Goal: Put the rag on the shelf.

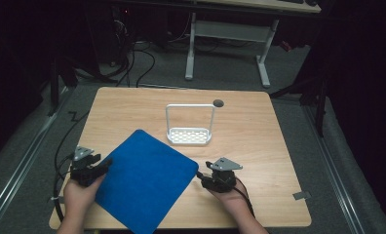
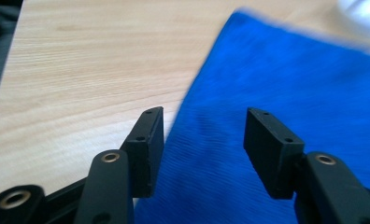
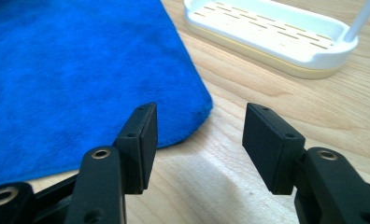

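Two hand-held grippers sat at the near edge of the table (image 1: 259, 141), one on each side of a blue cloth (image 1: 144, 180) that lay flat, turned at an angle, and hung a little over that edge. The left hand-held gripper (image 1: 103, 165) had its jaws spread, the cloth's left edge lying between and under them. The right hand-held gripper (image 1: 200, 174) was also spread, its jaws just short of the cloth's right corner and over bare wood. Farther back, near the table's middle, stood a white slotted rack (image 1: 189, 135) with a tall hoop handle. A small dark disc (image 1: 218, 103) lay toward the far edge.
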### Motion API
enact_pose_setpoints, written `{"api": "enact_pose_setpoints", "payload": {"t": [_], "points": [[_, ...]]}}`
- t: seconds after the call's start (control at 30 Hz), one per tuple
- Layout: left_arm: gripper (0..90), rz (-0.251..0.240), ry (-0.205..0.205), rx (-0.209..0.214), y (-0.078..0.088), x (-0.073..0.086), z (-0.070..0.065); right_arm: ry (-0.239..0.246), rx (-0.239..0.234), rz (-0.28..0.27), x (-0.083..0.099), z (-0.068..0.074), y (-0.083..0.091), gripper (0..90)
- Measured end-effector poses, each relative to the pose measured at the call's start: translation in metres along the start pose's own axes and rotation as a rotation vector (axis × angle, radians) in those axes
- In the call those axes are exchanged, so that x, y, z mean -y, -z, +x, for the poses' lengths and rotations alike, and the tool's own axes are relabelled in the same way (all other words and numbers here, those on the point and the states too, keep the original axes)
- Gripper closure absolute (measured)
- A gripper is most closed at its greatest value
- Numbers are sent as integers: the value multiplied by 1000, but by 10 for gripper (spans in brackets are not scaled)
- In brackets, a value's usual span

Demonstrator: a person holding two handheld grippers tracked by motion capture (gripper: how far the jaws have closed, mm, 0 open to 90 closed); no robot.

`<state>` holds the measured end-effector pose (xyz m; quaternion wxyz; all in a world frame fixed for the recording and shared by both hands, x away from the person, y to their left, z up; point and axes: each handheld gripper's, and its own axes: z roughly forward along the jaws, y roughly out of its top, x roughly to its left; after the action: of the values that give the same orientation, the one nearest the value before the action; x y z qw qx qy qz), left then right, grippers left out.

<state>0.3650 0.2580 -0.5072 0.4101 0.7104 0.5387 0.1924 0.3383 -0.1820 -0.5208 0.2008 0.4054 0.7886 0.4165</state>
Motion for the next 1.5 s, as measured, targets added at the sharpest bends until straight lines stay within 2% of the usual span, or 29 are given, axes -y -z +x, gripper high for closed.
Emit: {"api": "enact_pose_setpoints", "payload": {"t": [0.03,0.1,0.13,0.17,0.27,0.33,0.37,0.57,0.67,0.8,0.87,0.93,1.07,1.1,1.13,1.17,1.23,1.27,1.3,1.4,1.5], "points": [[483,-3,0,20,2,0,-1,-3,0,-1,0,-1,-1,457],[478,-17,-35,12,2,1,-3,-3,6,4,1,-1,-2,457],[478,-17,-35,12,2,1,-3,2,11,7,1,-1,-3,457],[478,-18,-68,8,-1,2,-5,3,13,5,1,0,-3,456],[480,-1,-117,-8,-8,4,-8,0,20,2,0,0,-2,454],[478,5,-128,-12,-9,5,-9,9,22,1,0,0,-3,450],[478,19,-160,-12,-11,6,-11,17,25,-1,0,1,-3,451],[469,-8,-174,-19,-11,7,-12,41,-14,-10,-3,8,-4,502],[476,-10,-168,-13,-11,7,-12,45,-31,-12,-4,10,-4,527],[478,-18,-164,-12,-9,7,-11,60,-49,-9,-5,20,-5,553],[487,-11,-162,4,-9,6,-11,75,-61,-10,-5,25,-6,566],[508,-4,-165,7,-9,6,-11,79,-67,-10,-6,28,-7,569],[569,19,-159,30,-9,4,-12,124,-117,-10,-9,46,-11,674],[600,34,-168,36,-9,4,-13,141,-135,-11,-10,52,-13,715],[644,34,-168,36,-9,4,-13,141,-135,-11,-10,52,-13,715],[678,57,-190,47,-10,4,-15,172,-169,-1,-12,62,-15,794],[757,89,-213,63,-11,5,-17,202,-204,26,-11,69,-18,857],[798,89,-213,63,-11,5,-17,202,-204,26,-11,69,-18,857],[828,114,-227,87,-14,5,-19,216,-233,52,-10,74,-21,900],[882,140,-246,97,-17,6,-21,225,-259,86,-9,78,-23,900],[893,157,-256,98,-19,6,-22,229,-272,98,-9,80,-25,900]]}}
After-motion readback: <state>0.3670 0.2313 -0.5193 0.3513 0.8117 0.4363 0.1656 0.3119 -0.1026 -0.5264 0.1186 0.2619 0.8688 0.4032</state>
